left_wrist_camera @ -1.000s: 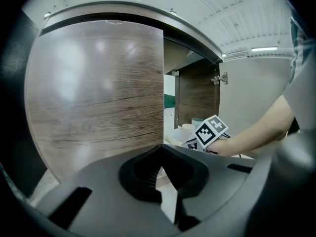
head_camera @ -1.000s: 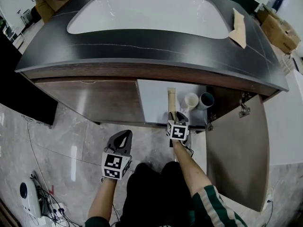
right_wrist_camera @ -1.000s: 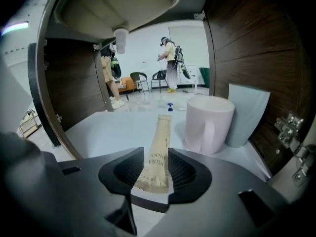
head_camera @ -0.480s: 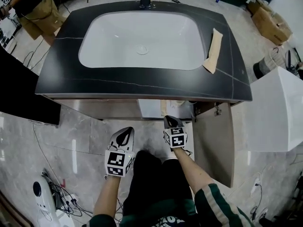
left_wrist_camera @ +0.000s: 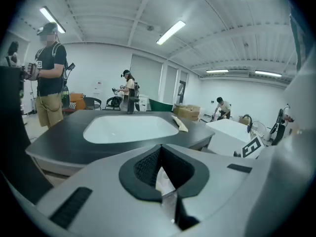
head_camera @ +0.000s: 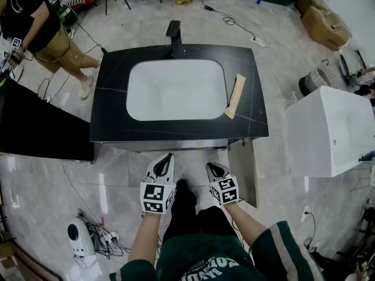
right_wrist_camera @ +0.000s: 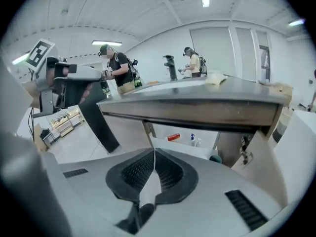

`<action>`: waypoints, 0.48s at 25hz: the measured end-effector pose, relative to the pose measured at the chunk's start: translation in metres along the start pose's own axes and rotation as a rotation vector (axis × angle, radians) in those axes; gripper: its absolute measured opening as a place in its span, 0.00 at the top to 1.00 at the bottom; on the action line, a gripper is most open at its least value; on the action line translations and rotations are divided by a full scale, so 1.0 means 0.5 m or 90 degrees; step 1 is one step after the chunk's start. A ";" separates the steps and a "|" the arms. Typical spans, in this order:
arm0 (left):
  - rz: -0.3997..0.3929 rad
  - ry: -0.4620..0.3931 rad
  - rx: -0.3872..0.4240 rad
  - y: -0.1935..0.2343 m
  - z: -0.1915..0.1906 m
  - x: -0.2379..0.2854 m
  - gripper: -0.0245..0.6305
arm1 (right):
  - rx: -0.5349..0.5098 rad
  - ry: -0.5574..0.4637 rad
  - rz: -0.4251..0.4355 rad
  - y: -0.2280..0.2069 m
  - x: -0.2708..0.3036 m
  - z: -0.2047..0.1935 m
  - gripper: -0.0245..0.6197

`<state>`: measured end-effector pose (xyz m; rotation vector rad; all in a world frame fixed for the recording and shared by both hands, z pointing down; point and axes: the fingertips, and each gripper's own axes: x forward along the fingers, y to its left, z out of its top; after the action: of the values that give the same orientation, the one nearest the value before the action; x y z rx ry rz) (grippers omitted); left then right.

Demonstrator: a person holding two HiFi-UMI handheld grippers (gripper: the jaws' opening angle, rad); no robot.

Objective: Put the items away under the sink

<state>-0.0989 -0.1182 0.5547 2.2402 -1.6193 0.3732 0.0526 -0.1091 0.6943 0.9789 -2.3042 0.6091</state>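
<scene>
In the right claw's view the open cabinet (right_wrist_camera: 170,128) under the counter holds a red tube (right_wrist_camera: 174,137) lying on its side, small white bottles (right_wrist_camera: 194,140) upright beside it, and a dark round cup (right_wrist_camera: 215,158) lower right. At centre frame in the head view, the matte black counter (head_camera: 111,117) frames a smooth white rounded basin (head_camera: 176,89). A flat tan strip (head_camera: 235,96) lies just right of the basin. The left claw (head_camera: 168,157) and the right claw (head_camera: 211,167), at lower centre, are both clenched on nothing, their ribbed dark pads together.
</scene>
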 end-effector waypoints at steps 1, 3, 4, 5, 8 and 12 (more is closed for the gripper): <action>-0.002 0.000 -0.006 -0.005 0.037 -0.013 0.95 | 0.007 0.003 -0.009 0.004 -0.032 0.032 0.89; -0.008 -0.003 -0.012 -0.008 0.111 -0.030 0.95 | 0.023 -0.010 -0.030 0.005 -0.086 0.116 0.89; -0.013 -0.006 -0.013 -0.008 0.147 -0.034 0.95 | 0.033 -0.024 -0.040 0.002 -0.108 0.162 0.89; -0.019 -0.010 -0.014 -0.007 0.181 -0.036 0.95 | 0.042 -0.037 -0.053 -0.004 -0.127 0.206 0.89; -0.037 -0.024 -0.016 -0.005 0.266 -0.036 0.95 | 0.067 -0.065 -0.099 -0.030 -0.170 0.312 0.89; -0.066 -0.040 -0.020 0.004 0.343 -0.016 0.95 | 0.090 -0.106 -0.148 -0.069 -0.199 0.431 0.89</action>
<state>-0.1020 -0.1852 0.3968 2.3221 -1.5210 0.2509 0.0686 -0.2092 0.4769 1.3896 -2.2664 0.6180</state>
